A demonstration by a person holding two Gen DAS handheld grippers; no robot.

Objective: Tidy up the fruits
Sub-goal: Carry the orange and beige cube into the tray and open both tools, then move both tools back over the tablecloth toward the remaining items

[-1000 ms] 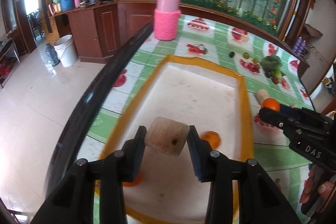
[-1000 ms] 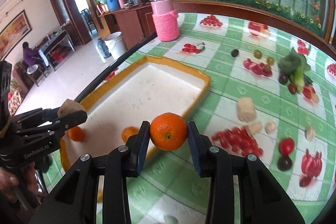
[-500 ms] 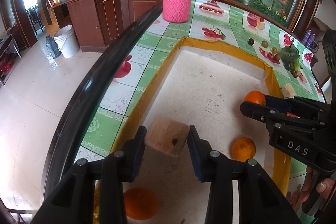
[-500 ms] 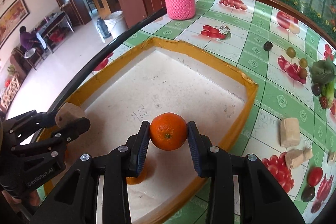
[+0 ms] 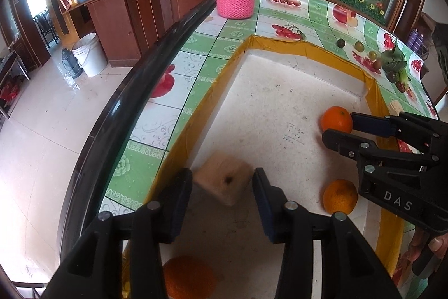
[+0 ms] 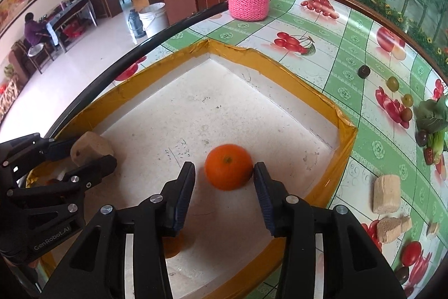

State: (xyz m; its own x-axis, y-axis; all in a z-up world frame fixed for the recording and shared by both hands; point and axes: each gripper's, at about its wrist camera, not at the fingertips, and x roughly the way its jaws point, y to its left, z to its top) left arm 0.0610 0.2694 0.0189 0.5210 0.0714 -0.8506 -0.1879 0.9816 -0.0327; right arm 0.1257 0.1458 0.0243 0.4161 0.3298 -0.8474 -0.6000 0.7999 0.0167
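Resting in the tray (image 6: 316,100), an orange (image 6: 228,166) and tan block (image 5: 222,180) sit between the just-opening right gripper (image 6: 224,187) and left gripper (image 5: 222,192), both released.

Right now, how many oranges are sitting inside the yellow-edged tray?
3. One orange lies between the right tool's fingers, a second nearer by the tray's right wall, a third at the near end under the left tool. More may be hidden.
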